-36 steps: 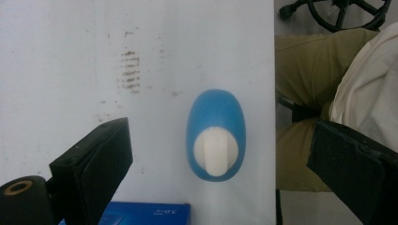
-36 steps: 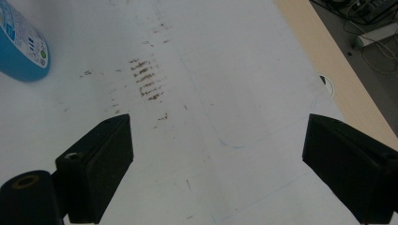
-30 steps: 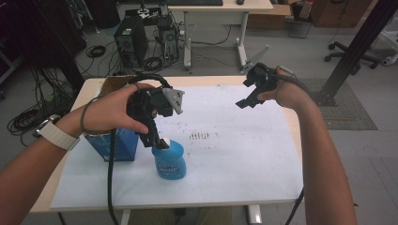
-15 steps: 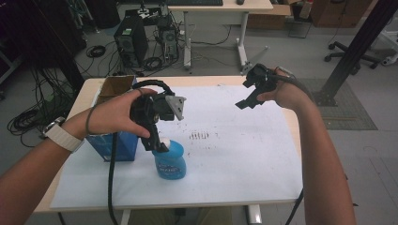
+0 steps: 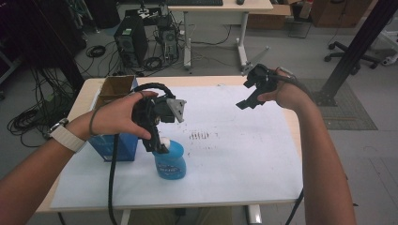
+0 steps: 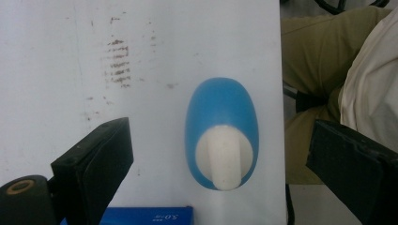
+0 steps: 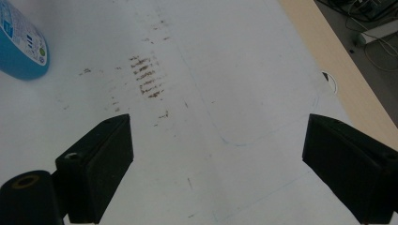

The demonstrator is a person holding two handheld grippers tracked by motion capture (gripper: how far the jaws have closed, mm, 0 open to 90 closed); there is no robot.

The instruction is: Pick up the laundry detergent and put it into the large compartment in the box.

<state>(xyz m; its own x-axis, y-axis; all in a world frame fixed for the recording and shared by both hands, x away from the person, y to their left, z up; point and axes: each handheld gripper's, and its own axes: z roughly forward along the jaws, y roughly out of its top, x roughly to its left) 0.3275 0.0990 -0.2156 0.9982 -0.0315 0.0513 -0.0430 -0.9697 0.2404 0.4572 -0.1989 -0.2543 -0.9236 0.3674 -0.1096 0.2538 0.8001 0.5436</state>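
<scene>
A blue bottle (image 5: 170, 160) with a white cap (image 5: 164, 141) stands upright on the white sheet (image 5: 234, 154) near the table's front left. My left gripper (image 5: 157, 143) hangs right above it, pointing down. In the left gripper view the bottle (image 6: 221, 117) and its cap (image 6: 225, 157) sit between the wide-apart jaws; the left gripper (image 6: 220, 159) is open and not touching it. My right gripper (image 5: 248, 101) is held in the air over the sheet's far right part, open, with nothing between its jaws (image 7: 216, 159). The bottle's base (image 7: 21, 47) shows at the top left of the right gripper view.
A blue box (image 5: 115, 145) stands left of the bottle, with a brown cardboard box (image 5: 115, 86) behind it. Brown smudge marks (image 5: 201, 136) lie mid-sheet. The wooden table edge (image 5: 293, 122) runs along the right. The person's lap (image 6: 319, 70) shows past the front edge.
The left gripper has drifted slightly back and right above the bottle, staying open. The right gripper has barely moved.
</scene>
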